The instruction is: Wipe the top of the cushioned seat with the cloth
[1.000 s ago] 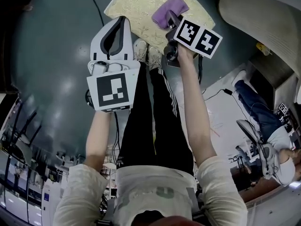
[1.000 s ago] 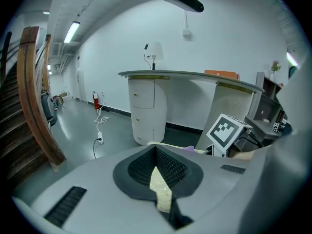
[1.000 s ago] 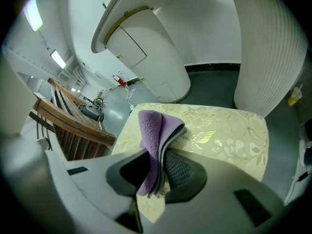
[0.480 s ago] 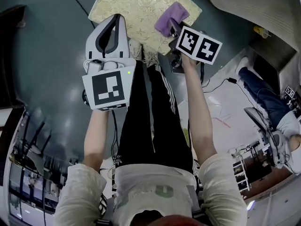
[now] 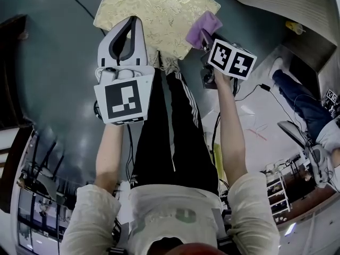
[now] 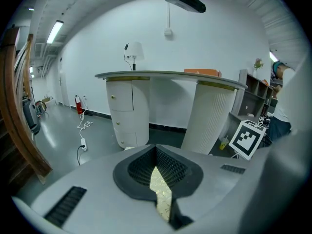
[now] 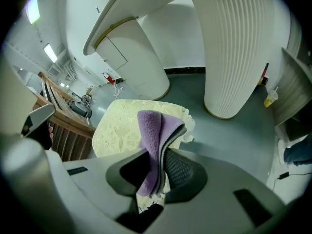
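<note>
The cushioned seat (image 5: 154, 12) is pale yellow with a leafy pattern and lies low at the top of the head view. My right gripper (image 5: 206, 35) is shut on a folded purple cloth (image 5: 202, 25), which hangs over the seat's right edge. In the right gripper view the cloth (image 7: 152, 135) stands up between the jaws (image 7: 158, 152), with the seat (image 7: 122, 128) behind it. My left gripper (image 5: 137, 21) hovers over the seat's near left part with its jaws shut and nothing in them. Only a sliver of the seat (image 6: 160, 186) shows under them in the left gripper view.
A white ribbed curved counter (image 7: 234, 48) stands just beyond the seat, with a yellow cup (image 7: 269, 100) by its base. The person's shoes (image 5: 164, 60) touch the seat's near edge. A wooden rail (image 6: 19, 106) is at the left. Another person (image 5: 305, 116) sits at the right.
The right gripper has carried the cloth from the middle of the seat's top to its right edge. The left gripper has held its place.
</note>
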